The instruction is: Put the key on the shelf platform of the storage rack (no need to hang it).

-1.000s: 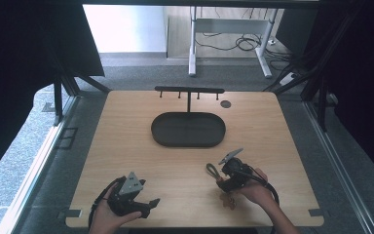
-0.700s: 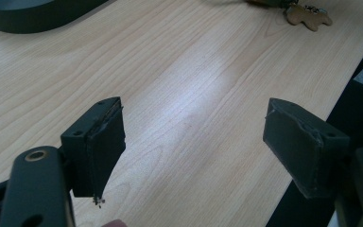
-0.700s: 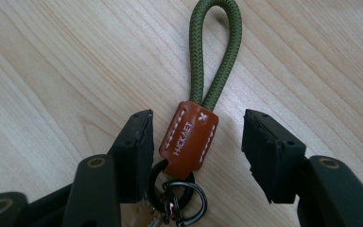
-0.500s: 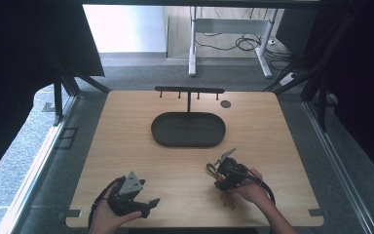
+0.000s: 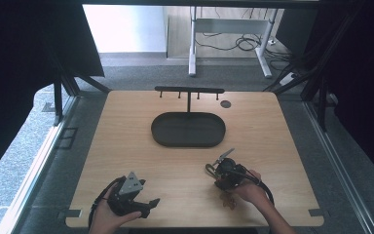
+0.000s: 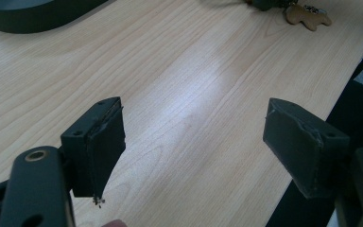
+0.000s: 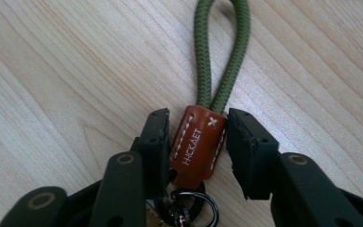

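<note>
Started at the left: found the left hand-held gripper (image 5: 146,204) low at the near edge of the bench (image 5: 126,136), gripped in a hand (image 5: 108,214). Saw it spread wide in the left gripper view (image 6: 194,146), with only bare wood between the pads and nothing pinched. Caught its jaws pointing across toward the right side, hanging just over the board.

Moved on to the middle: spotted a dark oval tray (image 5: 157,131) lying flat on the far half of the bench. Noted a black rack (image 5: 189,90) with small hooks standing right behind it, and a small round disc (image 5: 225,104) off by the rack's right end.

Slid right and picked up the action: found the right hand-held gripper (image 5: 217,170) near the front, well short of the tray, aimed at the keychain (image 5: 209,169) lying on the wood. Saw in the right gripper view (image 7: 197,125) jaws that had just been closing, with the keychain's brown leather sleeve (image 7: 197,146) squarely between them. Read it as pinched, pads against both sides of the sleeve. Traced the green cord (image 7: 220,56) looping away from the tips, flat on the bench, and a black ring (image 7: 191,208) tucked low between the jaws. Glimpsed a brown charm (image 5: 229,201) under the right hand (image 5: 251,192).
</note>
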`<state>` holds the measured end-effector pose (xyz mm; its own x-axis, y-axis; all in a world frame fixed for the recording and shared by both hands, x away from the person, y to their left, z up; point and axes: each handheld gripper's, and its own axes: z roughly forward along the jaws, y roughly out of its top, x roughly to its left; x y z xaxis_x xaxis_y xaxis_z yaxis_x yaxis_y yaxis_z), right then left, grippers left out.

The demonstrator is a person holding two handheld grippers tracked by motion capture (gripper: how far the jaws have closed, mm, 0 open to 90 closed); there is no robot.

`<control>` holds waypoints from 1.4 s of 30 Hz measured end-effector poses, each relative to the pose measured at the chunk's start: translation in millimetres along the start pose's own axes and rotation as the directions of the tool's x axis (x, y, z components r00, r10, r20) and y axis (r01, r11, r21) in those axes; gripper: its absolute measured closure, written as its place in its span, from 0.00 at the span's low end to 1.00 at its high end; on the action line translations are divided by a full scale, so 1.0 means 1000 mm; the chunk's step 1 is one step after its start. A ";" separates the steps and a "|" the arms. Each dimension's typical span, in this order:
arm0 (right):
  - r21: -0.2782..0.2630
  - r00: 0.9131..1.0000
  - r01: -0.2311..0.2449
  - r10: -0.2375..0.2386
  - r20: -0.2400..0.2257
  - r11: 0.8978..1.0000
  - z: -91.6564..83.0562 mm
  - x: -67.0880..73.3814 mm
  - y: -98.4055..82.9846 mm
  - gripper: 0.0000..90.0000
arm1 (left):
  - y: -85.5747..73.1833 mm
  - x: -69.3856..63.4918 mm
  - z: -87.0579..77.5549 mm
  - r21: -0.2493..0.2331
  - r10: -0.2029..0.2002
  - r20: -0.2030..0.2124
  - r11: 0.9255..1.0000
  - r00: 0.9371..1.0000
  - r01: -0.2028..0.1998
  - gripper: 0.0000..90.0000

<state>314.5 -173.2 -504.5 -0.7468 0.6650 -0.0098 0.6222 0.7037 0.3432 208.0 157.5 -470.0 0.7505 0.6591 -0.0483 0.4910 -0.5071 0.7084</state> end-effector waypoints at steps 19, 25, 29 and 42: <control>-0.039 1.000 0.001 -0.002 -0.016 0.999 -0.015 -0.007 -0.001 0.87 | 0.000 0.000 0.001 0.006 0.000 -0.005 1.000 1.000 0.000 0.24; -0.033 1.000 0.006 -0.007 -0.030 0.999 -0.011 -0.007 -0.001 0.75 | 0.000 -0.001 0.001 0.008 0.001 -0.004 1.000 1.000 -0.001 0.24; -0.012 0.999 0.001 -0.002 -0.041 1.000 -0.007 -0.010 0.001 0.70 | 0.000 0.000 0.002 0.010 0.001 -0.003 1.000 1.000 -0.001 0.24; 0.019 0.999 -0.007 0.007 -0.032 1.000 0.001 -0.010 0.004 0.74 | 0.000 -0.001 0.003 0.010 0.003 0.000 1.000 1.000 -0.003 0.24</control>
<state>325.1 -177.0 -503.7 -0.7494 0.6618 0.0225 0.6314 0.7040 0.3250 208.8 155.7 -472.2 0.7523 0.6572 -0.0463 0.4930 -0.5149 0.7013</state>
